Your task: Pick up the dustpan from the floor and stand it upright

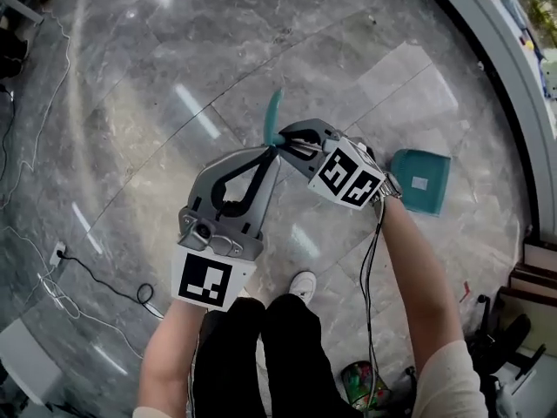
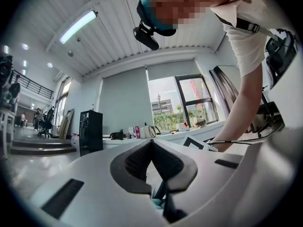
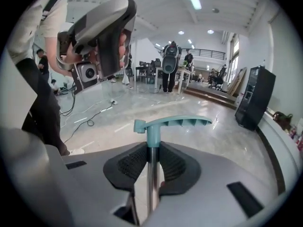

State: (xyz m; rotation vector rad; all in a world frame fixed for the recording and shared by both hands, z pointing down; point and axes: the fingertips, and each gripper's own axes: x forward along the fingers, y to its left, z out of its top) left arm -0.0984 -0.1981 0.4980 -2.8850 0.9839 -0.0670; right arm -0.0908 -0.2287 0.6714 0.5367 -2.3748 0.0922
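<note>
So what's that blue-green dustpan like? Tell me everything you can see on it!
The dustpan is teal plastic. Its scoop carries a small pale label and sits low at the head view's right, over the grey marble floor; whether it touches the floor can't be told. A shiny metal pole runs up to a ribbed teal grip. The right gripper is shut on the pole just below that grip.
</note>
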